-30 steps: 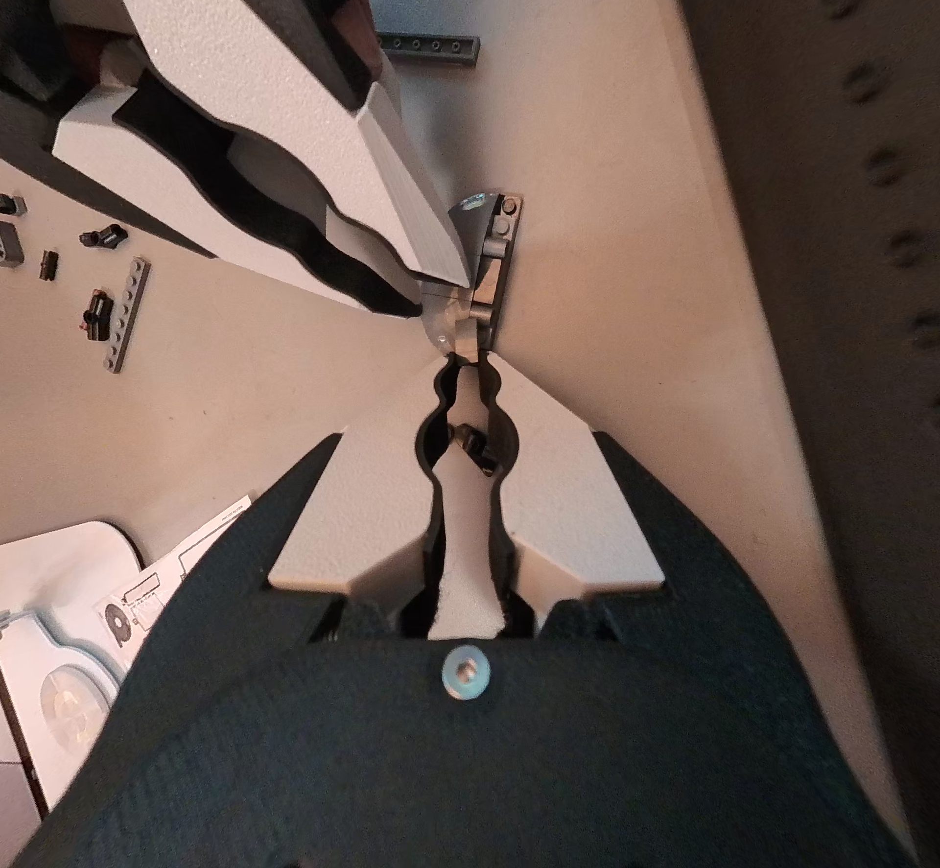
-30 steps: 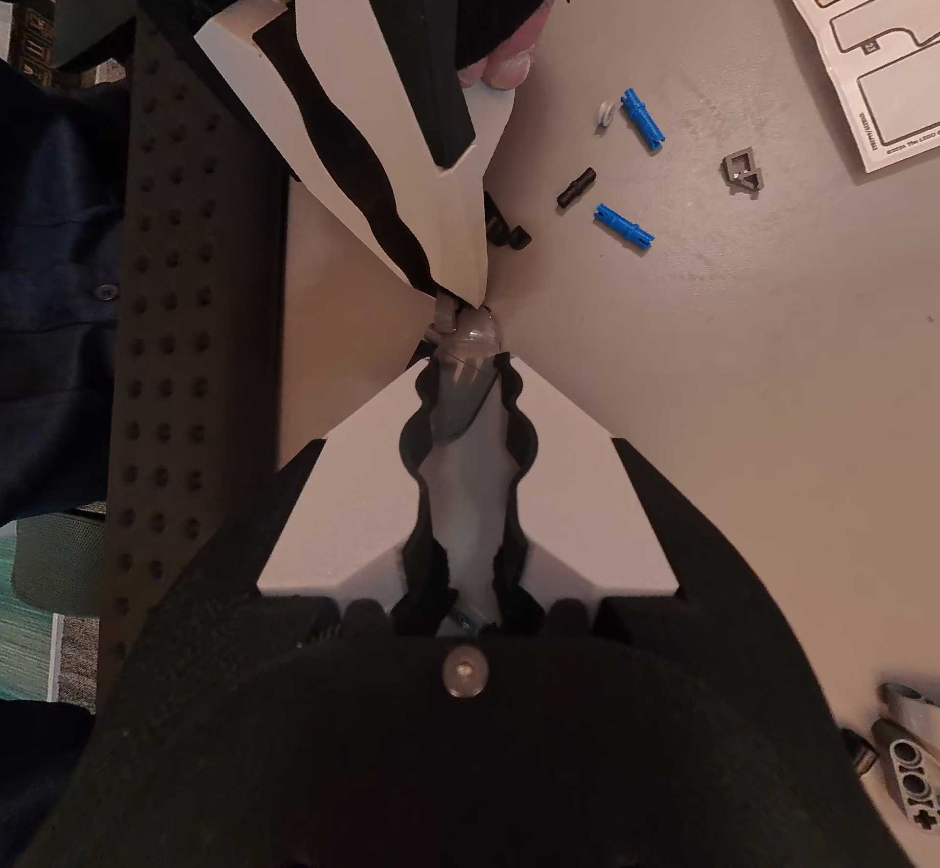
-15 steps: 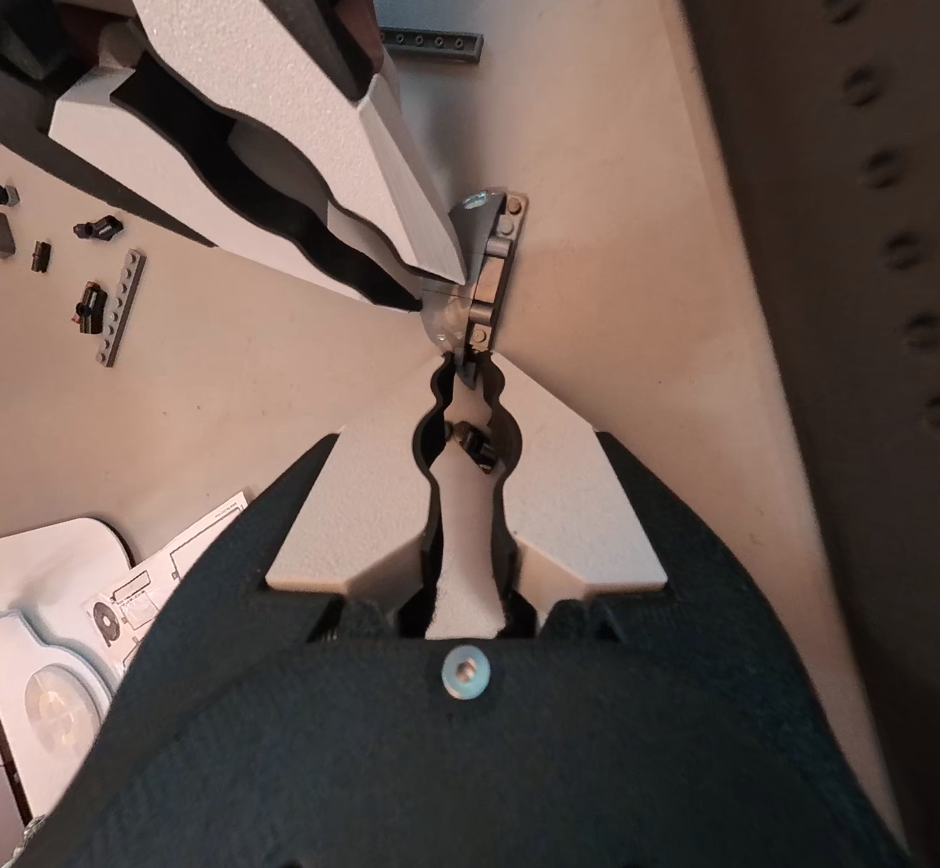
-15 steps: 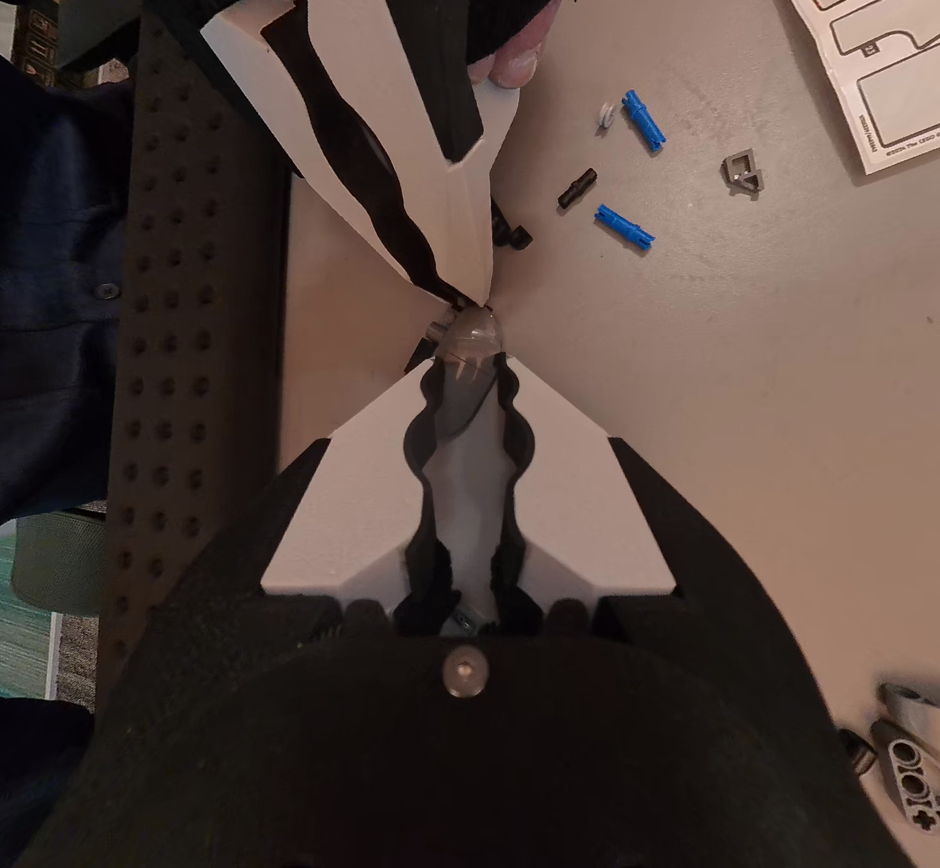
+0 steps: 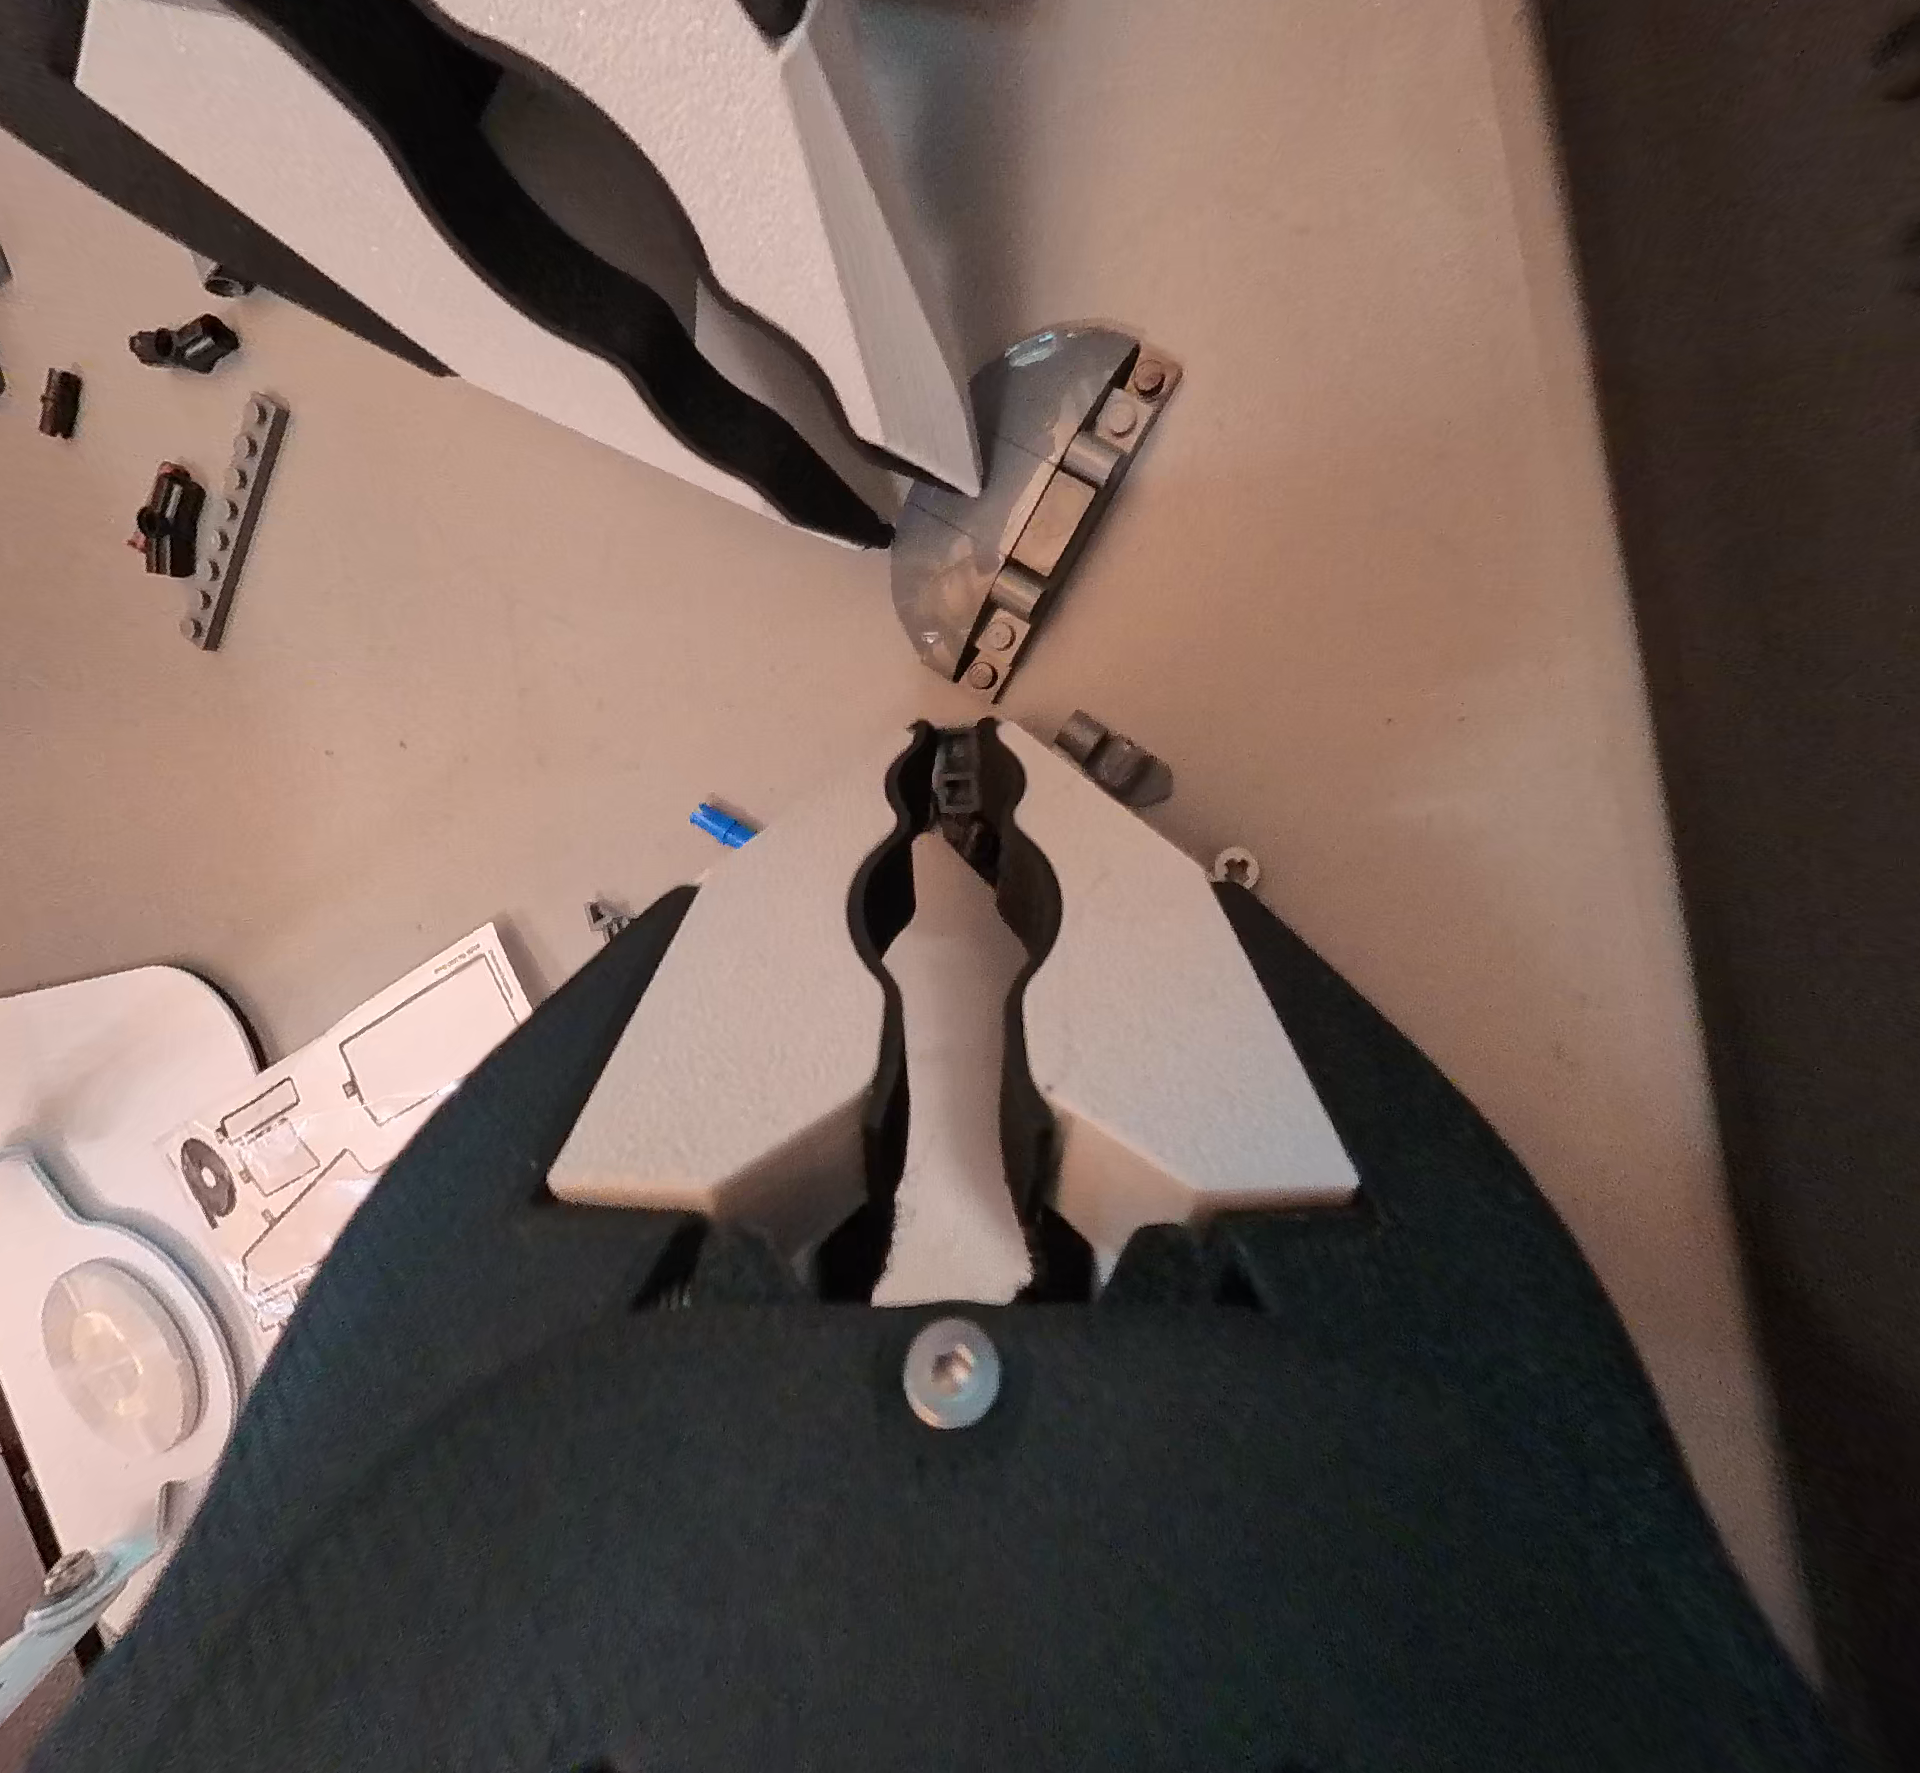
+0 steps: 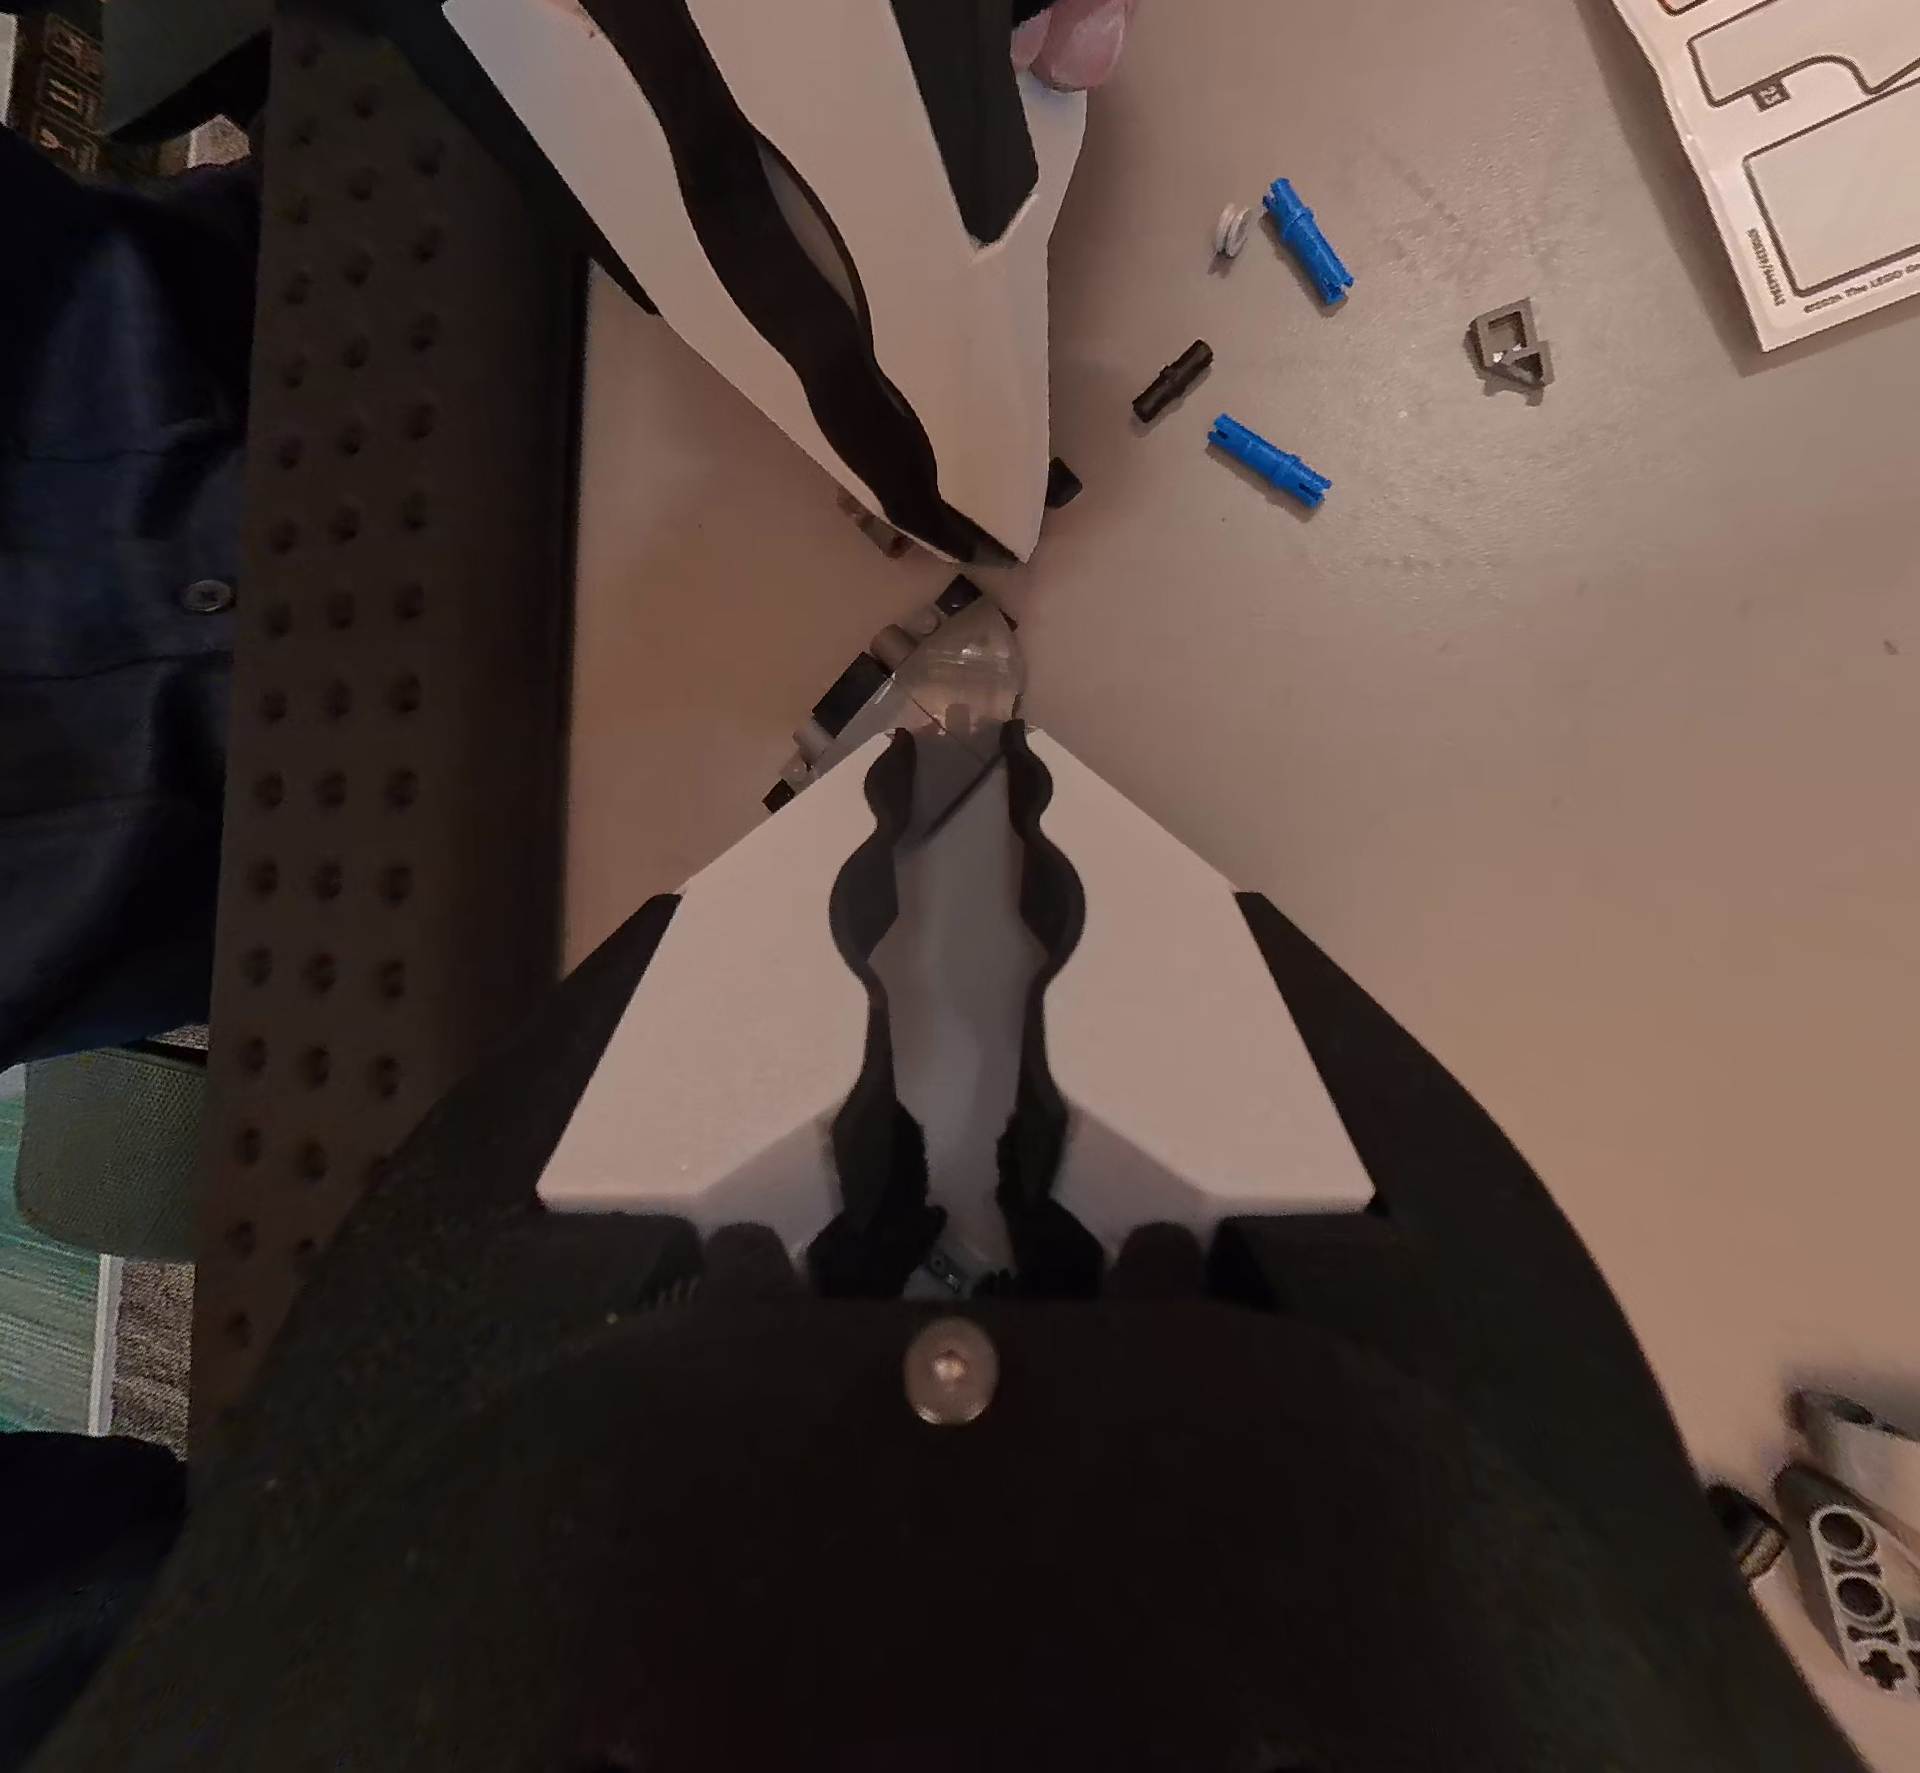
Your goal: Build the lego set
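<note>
A: Why is the half-round grey assembly (image 5: 1023,502) held off the table (image 5: 1299,269) like that?

B: The right tool (image 6: 956,747) has it clamped by its curved edge, fingers closed on the grey dome. That leaves the flat, studded strip along its straight side showing in the left wrist view, which I'd judge is the face where the next part goes.

A: And the left tool (image 5: 958,734)?

B: Closed on a small dark grey piece (image 5: 961,778), pinched right at the tips. It sits just short of the lower end of the assembly, not touching it. The piece points toward the studs, so my guess is it's being lined up to press on.

A: So the two tools face each other on purpose?

B: Looks that way: one braces, the other pushes. Gripping the dome by its rim keeps the fingers off the strip.

A: What about the loose bits?

B: Two blue pins (image 6: 1307,240) (image 6: 1268,461), a black pin (image 6: 1172,381) and a small grey bracket (image 6: 1509,347) lie well apart from the work, near the instruction sheet (image 6: 1766,61). A long grey studded plate (image 5: 234,523) rests off to the side. They seem parked within reach.

A: Any risk?

B: The held piece is tiny; a skewed push could pop it out.
</note>
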